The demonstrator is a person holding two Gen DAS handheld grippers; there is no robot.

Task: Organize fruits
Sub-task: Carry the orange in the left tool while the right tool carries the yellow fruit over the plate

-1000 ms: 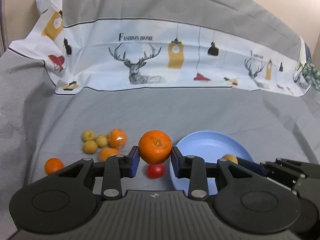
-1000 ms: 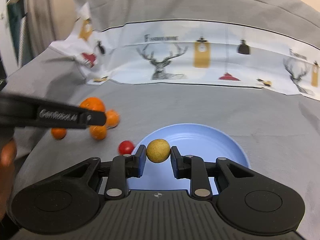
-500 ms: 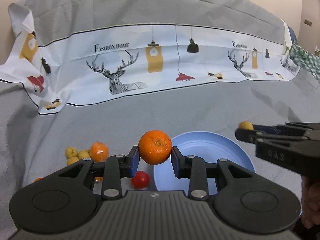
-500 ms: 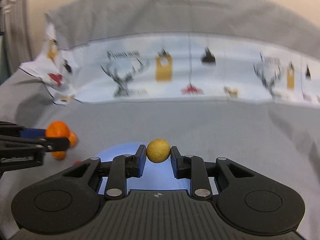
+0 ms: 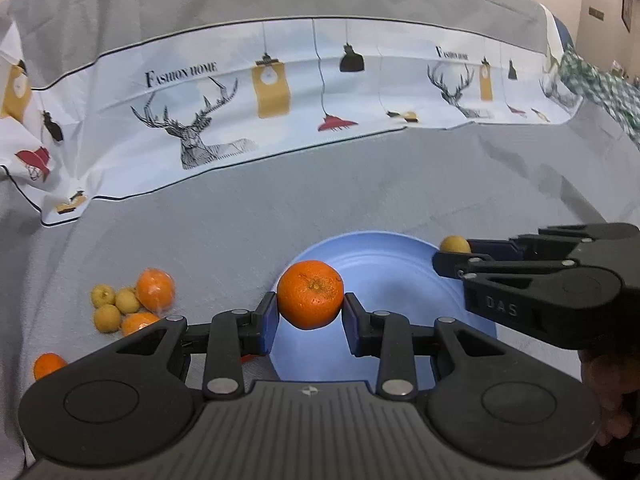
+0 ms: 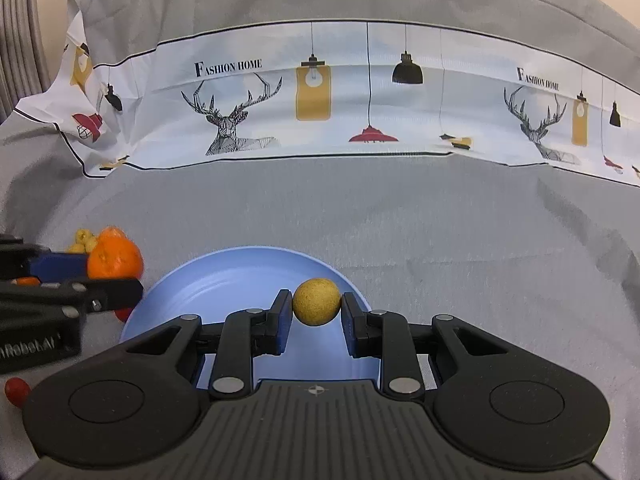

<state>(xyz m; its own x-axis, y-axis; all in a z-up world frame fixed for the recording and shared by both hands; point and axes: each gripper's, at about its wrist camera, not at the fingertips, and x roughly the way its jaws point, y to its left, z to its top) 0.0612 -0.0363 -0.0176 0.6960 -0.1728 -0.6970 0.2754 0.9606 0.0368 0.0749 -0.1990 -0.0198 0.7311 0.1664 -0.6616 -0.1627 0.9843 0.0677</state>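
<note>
The left gripper [image 5: 310, 312] clenches a firm, round orange [image 5: 310, 294] at its widest girth above the blue plate [image 5: 384, 268]; the right gripper [image 6: 316, 316] grips a small, light yellow fruit [image 6: 317, 301] likewise, both prone to roll.

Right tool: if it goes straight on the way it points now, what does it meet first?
Probably the plate's far rim, then grey cloth. The right tool, shut on a yellow fruit, looks over the plate; height above it is unclear.

The round pale-blue plate [image 5: 400, 256] looks smooth and faintly glossy. The grey cloth [image 5: 240, 232] underneath is matt. The pinched orange mandarin [image 5: 310, 294] has dimpled skin.
</note>
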